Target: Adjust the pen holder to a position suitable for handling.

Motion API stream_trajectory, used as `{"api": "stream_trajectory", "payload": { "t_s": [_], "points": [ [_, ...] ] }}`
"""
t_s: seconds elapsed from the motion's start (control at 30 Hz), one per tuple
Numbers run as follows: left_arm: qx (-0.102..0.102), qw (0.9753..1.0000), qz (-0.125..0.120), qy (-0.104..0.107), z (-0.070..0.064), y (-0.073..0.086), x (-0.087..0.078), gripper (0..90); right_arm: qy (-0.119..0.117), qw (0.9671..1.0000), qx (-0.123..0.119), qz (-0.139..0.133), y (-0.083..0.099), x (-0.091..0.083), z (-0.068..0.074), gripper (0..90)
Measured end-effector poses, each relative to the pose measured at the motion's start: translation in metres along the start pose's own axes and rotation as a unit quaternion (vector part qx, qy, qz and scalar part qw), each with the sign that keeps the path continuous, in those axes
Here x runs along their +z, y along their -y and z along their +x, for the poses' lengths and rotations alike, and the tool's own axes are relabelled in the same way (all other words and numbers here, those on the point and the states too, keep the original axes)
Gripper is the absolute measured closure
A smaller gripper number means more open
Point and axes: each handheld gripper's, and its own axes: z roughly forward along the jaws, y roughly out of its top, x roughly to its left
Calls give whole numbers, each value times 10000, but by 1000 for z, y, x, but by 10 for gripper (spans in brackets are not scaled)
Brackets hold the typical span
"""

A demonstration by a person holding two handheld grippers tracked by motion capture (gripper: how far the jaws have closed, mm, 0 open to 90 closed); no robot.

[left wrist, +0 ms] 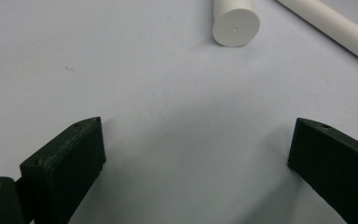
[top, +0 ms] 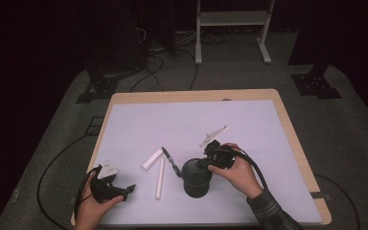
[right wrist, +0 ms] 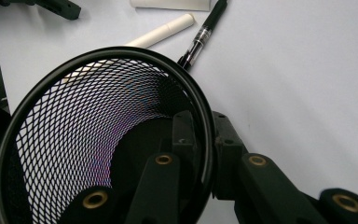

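A black mesh cup (top: 196, 184) stands upright near the front middle of the table. My right gripper (top: 205, 164) is shut on the cup's right rim (right wrist: 121, 53), one jaw inside the mesh and one outside (right wrist: 200, 128). My left gripper (top: 126, 192) rests low at the front left with its jaws wide apart (left wrist: 196, 140) and nothing between them. Ahead of it lie a short white cylinder (left wrist: 235, 23) and a long white stick (left wrist: 335, 28).
A short white cylinder (top: 152, 159), a long white stick (top: 160, 178) and a black pen (top: 171, 161) lie just left of the cup on the pale mat (top: 187, 120). The pen (right wrist: 205, 30) touches the cup's rim. Cables and a stand sit on the floor beyond the table.
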Motion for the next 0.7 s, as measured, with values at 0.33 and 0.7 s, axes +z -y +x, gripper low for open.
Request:
{"api": "stream_trajectory", "payload": {
  "t_s": [0.33,0.7],
  "points": [
    [-11,10000,0,0,0,0,0,29,-51,10000,26,-5,1,2,-1,814],
    [4,10000,-2,-1,0,0,0,29,-142,9998,-7,-143,1,-1,-1,696]
  ]
}}
